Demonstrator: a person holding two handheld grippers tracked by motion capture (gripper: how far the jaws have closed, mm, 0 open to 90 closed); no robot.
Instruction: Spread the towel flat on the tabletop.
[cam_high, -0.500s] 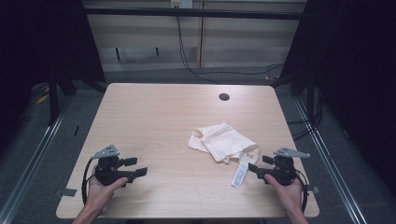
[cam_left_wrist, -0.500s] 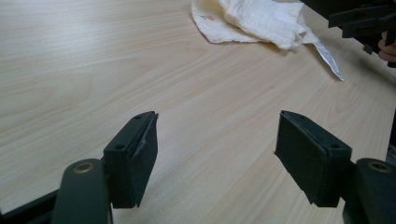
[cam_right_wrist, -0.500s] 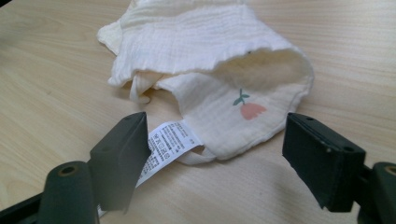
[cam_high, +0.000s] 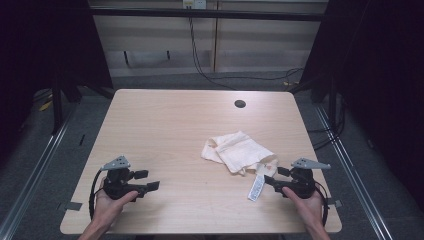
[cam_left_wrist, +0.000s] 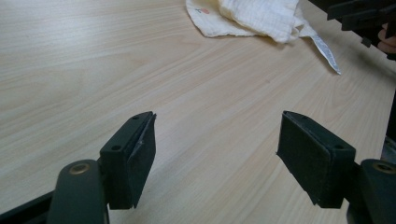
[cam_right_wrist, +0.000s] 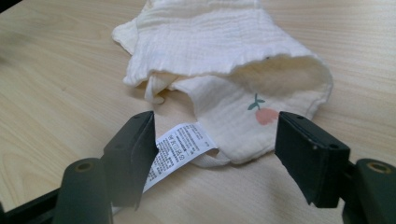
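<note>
A: Cream cloth (cam_high: 239, 151) lies right of centre on the bench (cam_high: 165, 125), care label (cam_high: 256, 188) toward the near edge; right gripper (cam_high: 272, 180) wide open, empty.

B: Right gripper view adds a peach print (cam_right_wrist: 266, 115). Left gripper (cam_high: 149, 181) near the front-left corner, agape, holding nothing

One cream cloth garment (cam_high: 239, 151) lies on the table (cam_high: 165, 125), at about four o'clock from the tabletop's middle. One white care label (cam_high: 256, 188) trails from it toward six o'clock. One dark round hole (cam_high: 240, 104) sits in the tabletop near one o'clock. Two hand-held grippers are present: the left gripper (cam_high: 145, 180) at eight o'clock, the right gripper (cam_high: 274, 176) at four o'clock.
</note>
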